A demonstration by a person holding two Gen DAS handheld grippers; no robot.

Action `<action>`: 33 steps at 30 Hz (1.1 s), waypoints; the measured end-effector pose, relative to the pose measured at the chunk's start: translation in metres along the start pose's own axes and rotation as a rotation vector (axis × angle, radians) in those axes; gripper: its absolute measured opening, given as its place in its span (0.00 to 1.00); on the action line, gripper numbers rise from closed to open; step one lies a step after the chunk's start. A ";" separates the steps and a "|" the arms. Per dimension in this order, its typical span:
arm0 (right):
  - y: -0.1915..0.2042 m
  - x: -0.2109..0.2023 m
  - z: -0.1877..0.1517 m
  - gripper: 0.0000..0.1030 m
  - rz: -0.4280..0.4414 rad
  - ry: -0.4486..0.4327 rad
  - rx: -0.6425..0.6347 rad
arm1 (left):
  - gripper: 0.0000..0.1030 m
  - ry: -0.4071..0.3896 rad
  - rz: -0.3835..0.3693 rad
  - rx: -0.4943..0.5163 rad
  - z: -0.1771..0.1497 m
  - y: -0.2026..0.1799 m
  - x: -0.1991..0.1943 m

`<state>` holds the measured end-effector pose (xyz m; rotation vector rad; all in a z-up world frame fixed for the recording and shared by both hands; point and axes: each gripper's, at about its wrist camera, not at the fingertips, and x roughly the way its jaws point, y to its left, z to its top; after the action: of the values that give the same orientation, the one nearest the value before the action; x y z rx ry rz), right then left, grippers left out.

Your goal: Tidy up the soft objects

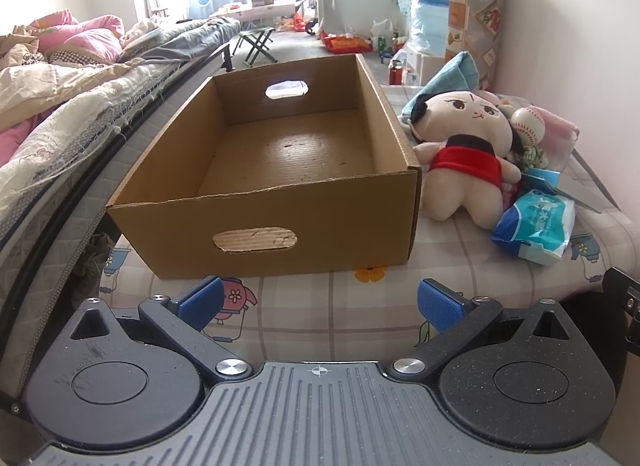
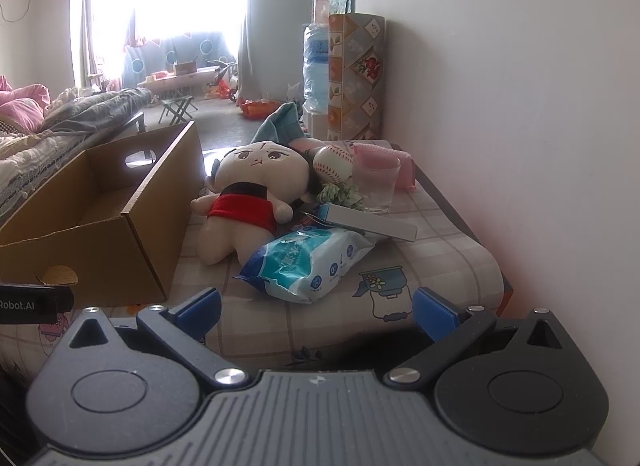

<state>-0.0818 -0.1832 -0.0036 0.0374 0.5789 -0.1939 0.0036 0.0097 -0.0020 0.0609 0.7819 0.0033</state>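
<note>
Partly, the plush doll [image 2: 248,201] hides the teal cloth [image 2: 280,121].

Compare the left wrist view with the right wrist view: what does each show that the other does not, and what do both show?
Only the left wrist view shows the cardboard box's bare floor. Only the right wrist view clearly shows the clear glass standing upright beside the baseball. Both show the plush doll, the blue wipes pack and open grippers: left, right.
</note>
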 end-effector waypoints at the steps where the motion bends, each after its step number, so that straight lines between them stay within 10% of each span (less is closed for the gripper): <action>1: 0.000 0.000 0.000 1.00 0.000 0.000 0.000 | 1.00 0.000 0.001 -0.001 0.000 0.000 0.000; 33: 0.008 0.009 0.003 1.00 0.003 0.016 -0.017 | 1.00 0.026 0.002 -0.017 0.000 0.004 0.009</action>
<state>-0.0714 -0.1775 -0.0062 0.0233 0.5962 -0.1856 0.0099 0.0142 -0.0084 0.0459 0.8081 0.0128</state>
